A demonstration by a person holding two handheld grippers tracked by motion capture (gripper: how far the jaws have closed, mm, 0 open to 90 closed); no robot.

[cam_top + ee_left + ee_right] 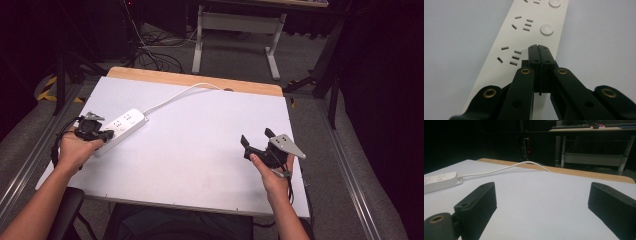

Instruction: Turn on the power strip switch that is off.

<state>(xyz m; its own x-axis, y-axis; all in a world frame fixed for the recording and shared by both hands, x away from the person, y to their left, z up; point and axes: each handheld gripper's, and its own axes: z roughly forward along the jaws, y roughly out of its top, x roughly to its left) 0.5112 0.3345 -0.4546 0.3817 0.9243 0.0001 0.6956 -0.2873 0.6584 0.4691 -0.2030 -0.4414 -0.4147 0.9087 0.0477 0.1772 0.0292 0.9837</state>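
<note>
Pressing my left gripper [539, 48], jaws shut on nothing, onto the near end of the white power strip [524, 37], I judged it a light, stiff plastic bar, smooth enough to skid on the white table [200, 150]. It lay at the table's left edge, its cord [175, 97] trailing toward the far edge. I'd have pinched it across its narrow sides. My right gripper [257, 140] hovered open, well apart from the strip. I read no brand or writing.

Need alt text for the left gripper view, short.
The left gripper, jaws shut together, points its tips down at a white power strip lying on a pale table. Two round buttons and socket slots run along the strip beyond the tips.
</note>
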